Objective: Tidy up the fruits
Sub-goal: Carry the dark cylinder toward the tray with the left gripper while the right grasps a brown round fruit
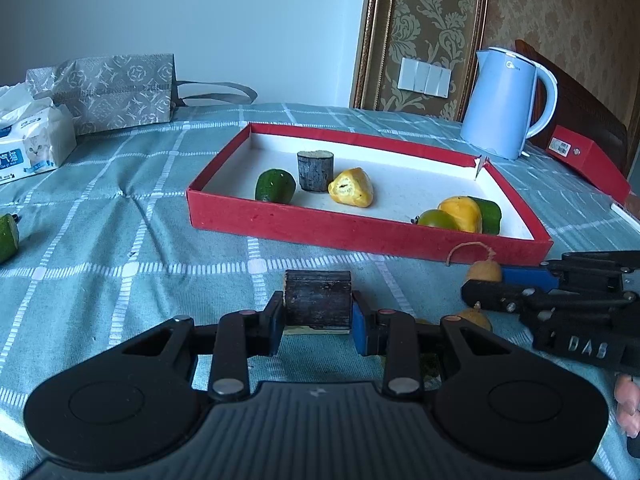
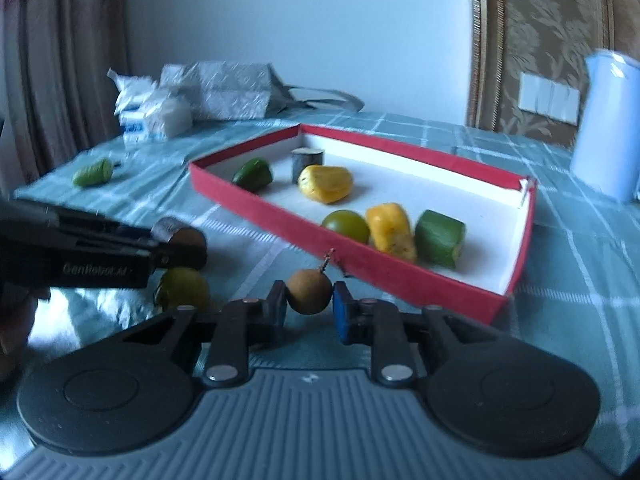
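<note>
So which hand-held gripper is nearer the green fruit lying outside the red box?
Left. The left hand-held gripper, shut on a dark cylinder, sits closer to that green fruit; the right hand-held gripper, holding a brown round fruit, is farther off.

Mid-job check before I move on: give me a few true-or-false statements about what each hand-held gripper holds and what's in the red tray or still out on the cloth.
1. The left hand-held gripper is shut on a dark cylinder piece. True.
2. The right hand-held gripper is empty. False: it is shut on a small brown round fruit.
3. The red tray holds six pieces. True: two yellow, three green, one dark cylinder.
4. The blue kettle stands inside the tray. False: it stands on the cloth beyond the tray's far corner.
5. A green piece lies on the cloth outside the tray. True.
</note>
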`<state>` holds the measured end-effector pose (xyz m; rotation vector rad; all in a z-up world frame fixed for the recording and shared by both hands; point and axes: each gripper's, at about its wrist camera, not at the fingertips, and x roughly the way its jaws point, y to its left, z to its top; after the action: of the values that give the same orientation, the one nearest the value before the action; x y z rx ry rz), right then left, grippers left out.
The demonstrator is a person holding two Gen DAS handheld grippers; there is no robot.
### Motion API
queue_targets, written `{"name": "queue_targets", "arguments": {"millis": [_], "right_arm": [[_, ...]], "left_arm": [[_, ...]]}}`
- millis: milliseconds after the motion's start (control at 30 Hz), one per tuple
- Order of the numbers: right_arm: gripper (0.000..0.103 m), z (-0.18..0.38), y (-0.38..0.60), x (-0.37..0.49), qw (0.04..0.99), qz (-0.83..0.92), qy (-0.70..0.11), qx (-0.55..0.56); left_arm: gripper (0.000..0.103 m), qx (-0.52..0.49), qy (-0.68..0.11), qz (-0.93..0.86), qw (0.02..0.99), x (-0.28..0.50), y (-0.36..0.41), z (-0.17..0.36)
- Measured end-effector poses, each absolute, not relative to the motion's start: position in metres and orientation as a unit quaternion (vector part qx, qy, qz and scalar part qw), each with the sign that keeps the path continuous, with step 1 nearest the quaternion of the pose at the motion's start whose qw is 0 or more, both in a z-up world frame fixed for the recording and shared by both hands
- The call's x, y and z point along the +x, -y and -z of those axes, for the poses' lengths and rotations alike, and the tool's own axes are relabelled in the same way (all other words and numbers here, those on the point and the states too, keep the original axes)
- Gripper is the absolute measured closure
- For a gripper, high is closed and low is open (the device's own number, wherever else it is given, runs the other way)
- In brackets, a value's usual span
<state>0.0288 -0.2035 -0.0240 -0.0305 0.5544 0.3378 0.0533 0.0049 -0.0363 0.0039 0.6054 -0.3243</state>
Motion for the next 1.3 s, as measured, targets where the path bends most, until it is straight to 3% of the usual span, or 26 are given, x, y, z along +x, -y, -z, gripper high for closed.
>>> {"name": "queue_targets", "arguments": {"millis": [600,1300], "right_arm": [[0.080,0.025,0.224,0.026,0.952,-0.137,-0.270,0.035],[0.080,0.029,0.225,0.035,0.944,-0.135,-0.296,0.048]], "left_arm": [[0.071,-0.011,-0.248,0.167,0.954,0.079,0.010,0.003],[0.070,0.013,-0.279,0.145,0.949,0.145,0.037,0.023]]}}
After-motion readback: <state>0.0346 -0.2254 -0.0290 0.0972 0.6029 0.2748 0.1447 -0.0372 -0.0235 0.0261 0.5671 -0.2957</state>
